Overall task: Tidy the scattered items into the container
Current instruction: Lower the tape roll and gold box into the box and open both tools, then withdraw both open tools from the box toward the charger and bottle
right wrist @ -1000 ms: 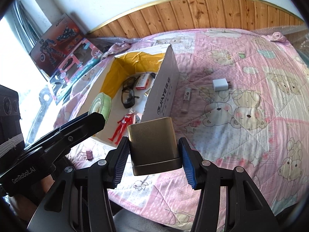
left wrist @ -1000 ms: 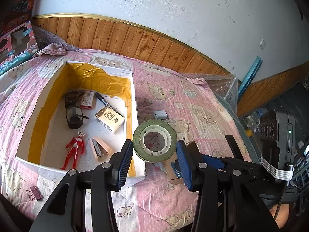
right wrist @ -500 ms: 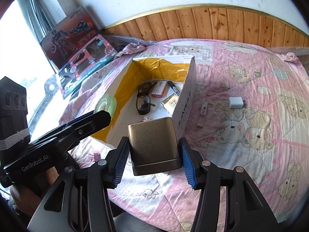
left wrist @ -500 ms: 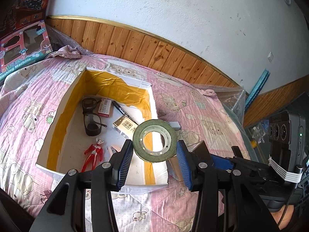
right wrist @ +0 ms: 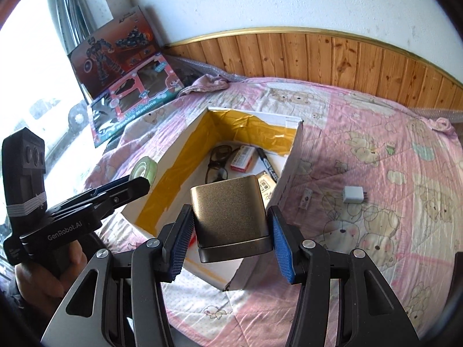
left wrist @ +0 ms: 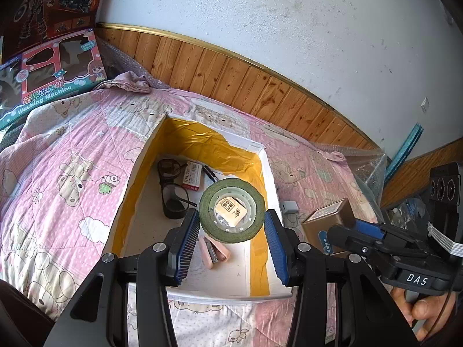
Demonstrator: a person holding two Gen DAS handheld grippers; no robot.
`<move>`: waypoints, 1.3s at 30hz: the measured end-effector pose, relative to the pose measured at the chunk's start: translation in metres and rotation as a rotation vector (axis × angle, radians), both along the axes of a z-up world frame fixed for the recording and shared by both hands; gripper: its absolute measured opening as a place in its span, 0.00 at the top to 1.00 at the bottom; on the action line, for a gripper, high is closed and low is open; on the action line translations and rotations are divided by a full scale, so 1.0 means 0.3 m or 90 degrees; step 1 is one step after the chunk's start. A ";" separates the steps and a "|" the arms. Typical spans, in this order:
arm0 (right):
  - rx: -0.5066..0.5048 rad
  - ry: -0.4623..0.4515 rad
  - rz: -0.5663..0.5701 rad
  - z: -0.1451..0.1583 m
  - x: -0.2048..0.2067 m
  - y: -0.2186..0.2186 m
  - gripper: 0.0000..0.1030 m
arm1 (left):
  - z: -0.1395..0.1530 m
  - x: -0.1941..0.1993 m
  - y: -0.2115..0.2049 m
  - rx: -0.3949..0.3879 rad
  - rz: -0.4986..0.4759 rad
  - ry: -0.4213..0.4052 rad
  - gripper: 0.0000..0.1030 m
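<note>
The left gripper (left wrist: 231, 244) holds a green tape roll (left wrist: 231, 210) clamped between its blue-padded fingers (left wrist: 188, 245), above the near half of the box (left wrist: 267, 173). The right gripper (right wrist: 230, 241) holds a bronze tin (right wrist: 231, 214) pressed between its two fingers (right wrist: 282, 250), above the near right corner of the same box. In the left wrist view the right gripper and the tin (left wrist: 330, 222) appear just beside the box's right wall, outside it.

The box is white cardboard, open-topped, its inner walls lined with yellow tape. It rests on a pink bedspread (left wrist: 72, 173) printed with bears. On the box floor, nearest the left gripper, lies a pink stapler (left wrist: 214, 250). A small yellowish carton (left wrist: 230, 207) shows through the hole of the tape roll. Farther in lie a pair of black glasses (left wrist: 170, 190), a red-and-white packet (left wrist: 192, 176) and a black marker (left wrist: 210, 173).

Outside the box, on the bedspread to its right, lie a small white stick-shaped item (right wrist: 306, 198) and, beyond it, a white charger plug (right wrist: 353, 195). Both are well apart from either gripper.

At the far left, toy boxes (right wrist: 136, 98) lean against the wall. Wooden panelling (right wrist: 347, 57) runs along the wall behind the bed.
</note>
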State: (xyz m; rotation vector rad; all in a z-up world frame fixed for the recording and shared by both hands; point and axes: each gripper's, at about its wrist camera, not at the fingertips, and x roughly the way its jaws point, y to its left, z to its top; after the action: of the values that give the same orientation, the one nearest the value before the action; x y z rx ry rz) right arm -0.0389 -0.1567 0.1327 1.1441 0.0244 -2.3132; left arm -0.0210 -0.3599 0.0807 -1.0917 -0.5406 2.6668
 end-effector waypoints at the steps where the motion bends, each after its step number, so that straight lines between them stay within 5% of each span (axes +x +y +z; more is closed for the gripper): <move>1: 0.002 0.004 0.002 0.008 -0.010 -0.005 0.47 | -0.001 -0.004 -0.006 -0.001 0.002 0.000 0.54; 14: 0.024 0.002 0.031 0.004 -0.209 -0.097 0.47 | -0.018 -0.087 -0.063 -0.040 0.020 -0.014 0.54; 23: 0.024 -0.087 0.064 -0.110 -0.388 -0.182 0.47 | -0.128 -0.127 0.000 -0.055 -0.040 -0.082 0.54; 28: 0.028 -0.126 0.081 -0.156 -0.476 -0.231 0.47 | -0.179 -0.146 0.052 -0.016 -0.081 -0.119 0.54; 39: 0.066 -0.112 0.115 -0.241 -0.576 -0.315 0.45 | -0.274 -0.196 0.181 -0.012 -0.159 -0.203 0.51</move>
State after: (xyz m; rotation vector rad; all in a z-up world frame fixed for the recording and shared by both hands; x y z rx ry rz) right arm -0.2115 -0.2512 0.0603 1.3363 0.1758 -2.0670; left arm -0.0798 -0.3055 -0.0015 -1.4951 -0.4003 2.3040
